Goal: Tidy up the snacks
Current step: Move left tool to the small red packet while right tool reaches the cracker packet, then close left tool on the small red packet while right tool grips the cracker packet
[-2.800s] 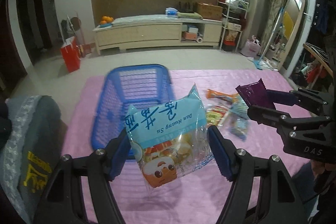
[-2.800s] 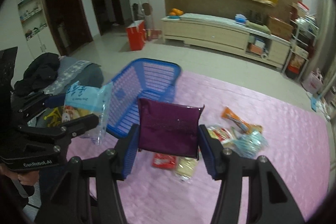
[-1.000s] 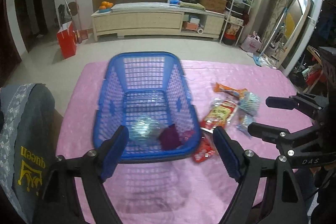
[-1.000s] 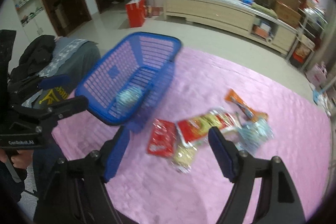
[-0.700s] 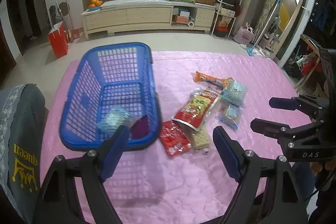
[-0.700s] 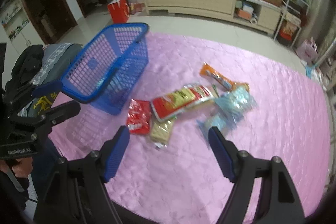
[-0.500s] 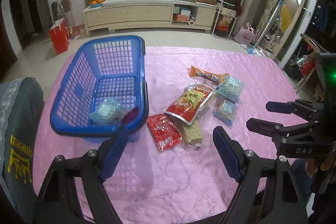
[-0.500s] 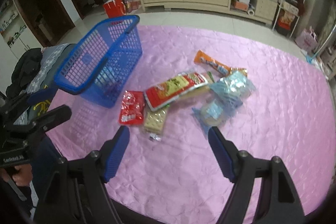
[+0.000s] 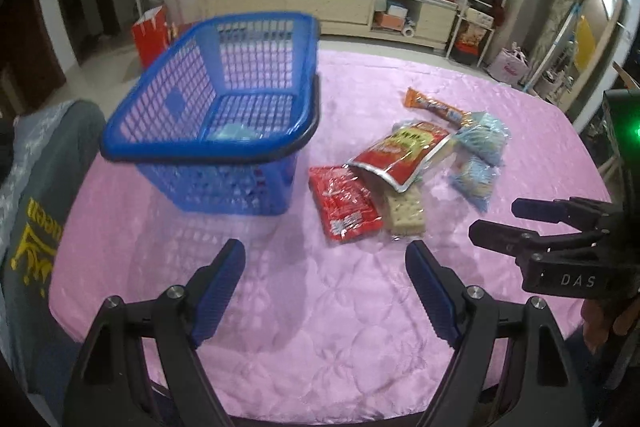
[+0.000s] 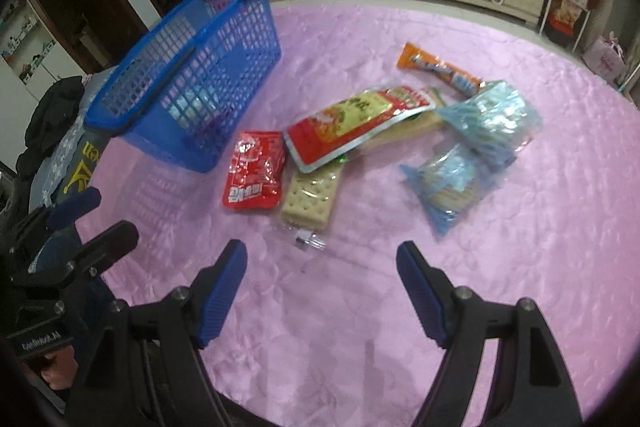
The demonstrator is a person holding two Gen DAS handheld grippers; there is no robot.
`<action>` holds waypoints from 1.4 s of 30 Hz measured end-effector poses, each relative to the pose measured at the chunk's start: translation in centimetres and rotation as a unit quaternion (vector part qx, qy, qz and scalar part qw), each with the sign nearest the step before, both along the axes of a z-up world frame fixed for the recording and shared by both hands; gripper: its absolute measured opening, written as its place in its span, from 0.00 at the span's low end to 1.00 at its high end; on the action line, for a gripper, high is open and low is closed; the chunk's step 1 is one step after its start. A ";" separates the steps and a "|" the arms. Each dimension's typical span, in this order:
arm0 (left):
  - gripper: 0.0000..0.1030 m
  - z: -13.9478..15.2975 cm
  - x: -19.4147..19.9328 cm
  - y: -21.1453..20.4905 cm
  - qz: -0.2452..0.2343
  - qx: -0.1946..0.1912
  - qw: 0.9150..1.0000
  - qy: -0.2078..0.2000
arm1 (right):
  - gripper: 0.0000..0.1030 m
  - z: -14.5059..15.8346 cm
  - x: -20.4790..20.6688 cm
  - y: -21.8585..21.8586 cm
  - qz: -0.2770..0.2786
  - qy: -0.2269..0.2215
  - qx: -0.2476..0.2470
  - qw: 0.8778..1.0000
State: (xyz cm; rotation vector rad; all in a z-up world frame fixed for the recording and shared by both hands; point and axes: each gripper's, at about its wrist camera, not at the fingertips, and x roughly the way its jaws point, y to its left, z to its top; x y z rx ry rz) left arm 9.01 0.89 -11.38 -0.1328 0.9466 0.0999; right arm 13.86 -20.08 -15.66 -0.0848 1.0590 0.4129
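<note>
Both my grippers, left (image 9: 325,269) and right (image 10: 321,269), hung spread and empty over the pink cloth (image 10: 520,247). Loose snacks sat just right of the blue basket (image 9: 224,163). Risk: the red packet (image 10: 255,175), cracker pack (image 10: 311,195) and big pouch (image 10: 356,123) overlapped, so a pinch could've dragged two.

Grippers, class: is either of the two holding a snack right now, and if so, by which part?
Neither. The left gripper and the right gripper both stand open and empty over the pink cloth.
</note>
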 end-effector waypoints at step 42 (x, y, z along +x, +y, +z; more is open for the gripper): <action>0.78 -7.6 6.2 -2.7 -0.019 0.006 0.998 0.062 | 0.52 -6.2 3.2 -2.0 0.036 0.011 -0.058 0.998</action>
